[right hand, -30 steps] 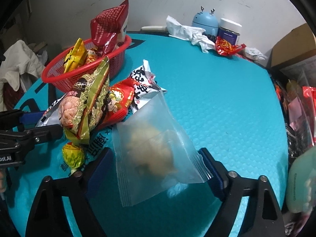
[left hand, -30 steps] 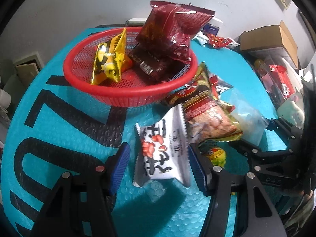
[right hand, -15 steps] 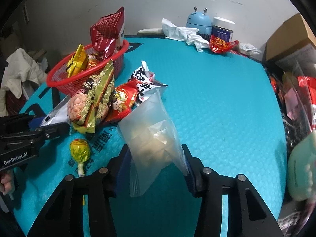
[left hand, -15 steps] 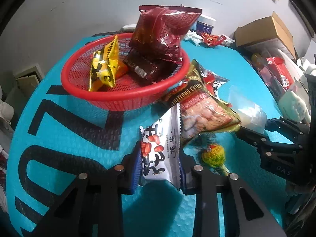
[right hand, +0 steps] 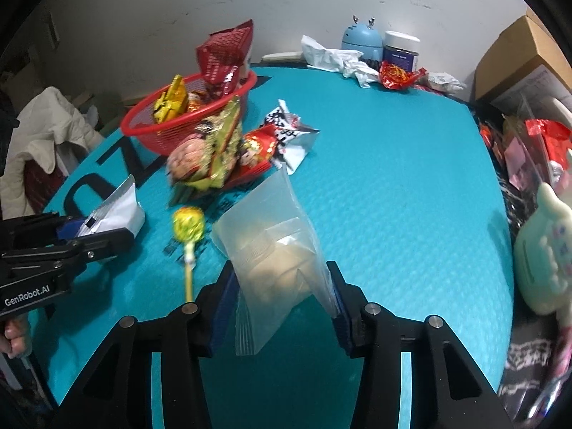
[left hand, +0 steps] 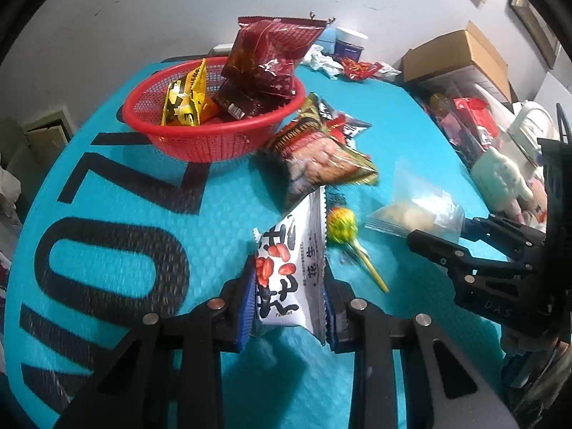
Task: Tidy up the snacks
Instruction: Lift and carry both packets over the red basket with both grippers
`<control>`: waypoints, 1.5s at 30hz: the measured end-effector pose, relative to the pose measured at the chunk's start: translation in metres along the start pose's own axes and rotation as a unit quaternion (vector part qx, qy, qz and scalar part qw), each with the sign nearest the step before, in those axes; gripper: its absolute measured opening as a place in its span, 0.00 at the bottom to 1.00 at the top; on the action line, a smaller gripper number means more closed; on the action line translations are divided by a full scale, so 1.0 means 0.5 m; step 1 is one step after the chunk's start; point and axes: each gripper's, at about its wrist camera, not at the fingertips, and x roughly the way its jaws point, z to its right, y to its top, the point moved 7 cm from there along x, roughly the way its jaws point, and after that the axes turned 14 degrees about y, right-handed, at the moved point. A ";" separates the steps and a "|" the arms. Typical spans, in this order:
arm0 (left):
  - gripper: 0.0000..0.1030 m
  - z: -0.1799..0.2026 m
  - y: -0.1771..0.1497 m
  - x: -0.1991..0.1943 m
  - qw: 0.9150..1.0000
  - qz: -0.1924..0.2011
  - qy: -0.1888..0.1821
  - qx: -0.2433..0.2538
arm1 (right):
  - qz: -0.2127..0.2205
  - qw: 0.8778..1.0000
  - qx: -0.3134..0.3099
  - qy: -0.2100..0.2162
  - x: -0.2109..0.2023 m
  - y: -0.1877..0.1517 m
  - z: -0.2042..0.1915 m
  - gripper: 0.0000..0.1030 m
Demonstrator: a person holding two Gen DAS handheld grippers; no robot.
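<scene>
My left gripper [left hand: 289, 304] is shut on a white peanut packet [left hand: 289, 264] and holds it above the teal table. My right gripper [right hand: 282, 304] is shut on a clear plastic bag [right hand: 275, 246] of pale snacks, also lifted; that bag shows in the left wrist view [left hand: 414, 211]. A red mesh basket [left hand: 200, 139] holds a yellow packet [left hand: 184, 100] and dark red bags [left hand: 264, 60]. Loose on the table lie a gold-and-red snack bag [left hand: 321, 161], a yellow lollipop [right hand: 187, 227], a red packet [right hand: 257, 150] and a silver packet [right hand: 289, 132].
At the table's far edge stand a blue round gadget [right hand: 361, 41], a dark jar [right hand: 400, 52], crumpled paper [right hand: 336, 59] and a red wrapper [right hand: 397, 75]. A cardboard box [left hand: 461, 57] and clutter crowd the right side. A pale plush toy [right hand: 540, 250] sits at the right edge.
Both grippers closed from open onto their packets, then lifted and drew them back from the pile. The lollipop is now uncovered on the table.
</scene>
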 end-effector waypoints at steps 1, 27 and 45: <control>0.29 0.003 -0.006 -0.008 1.000 0.002 -0.001 0.001 | 0.001 1.000 0.000 0.001 -0.004 -0.004 -0.004 0.46; 0.29 0.007 -0.074 -0.184 0.997 0.065 -0.033 -0.010 | 0.047 0.997 -0.027 0.051 -0.128 -0.068 -0.140 0.46; 0.29 -0.034 0.026 -0.244 0.990 0.124 -0.063 -0.022 | 0.089 0.992 -0.053 0.066 -0.166 0.043 -0.200 0.46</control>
